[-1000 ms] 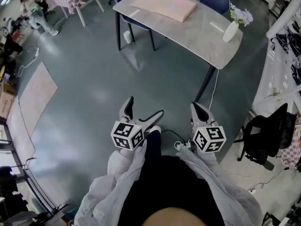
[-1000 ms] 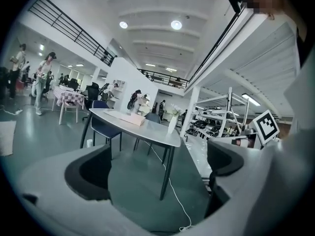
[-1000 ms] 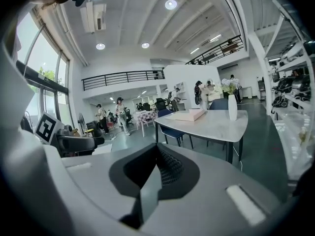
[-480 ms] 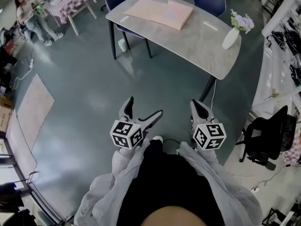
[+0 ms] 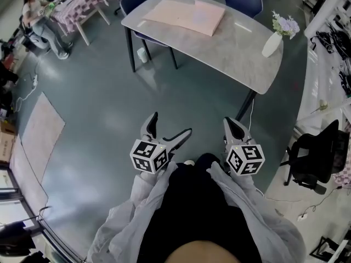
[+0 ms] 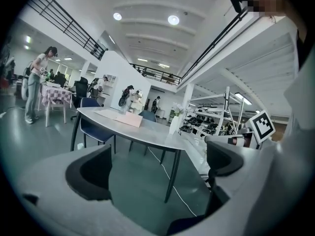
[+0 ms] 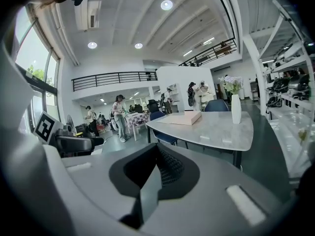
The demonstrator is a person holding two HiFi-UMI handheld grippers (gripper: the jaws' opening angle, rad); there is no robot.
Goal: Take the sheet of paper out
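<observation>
I held my left gripper released and my right gripper clenched empty, both low. The paper lay on the table at twelve o'clock, likely beyond reach.

— Where is the paper?
— The pale pink paper lies flat on the grey table. In the head view it is at about 12 o'clock, far ahead of the person.
— How does it look?
— It is wide and rectangular. Its 3 o'clock end looks thicker, like a stack or a flat folder; I cannot tell which. It covers the 10 o'clock half of the table top, with its long side along the table.
</observation>
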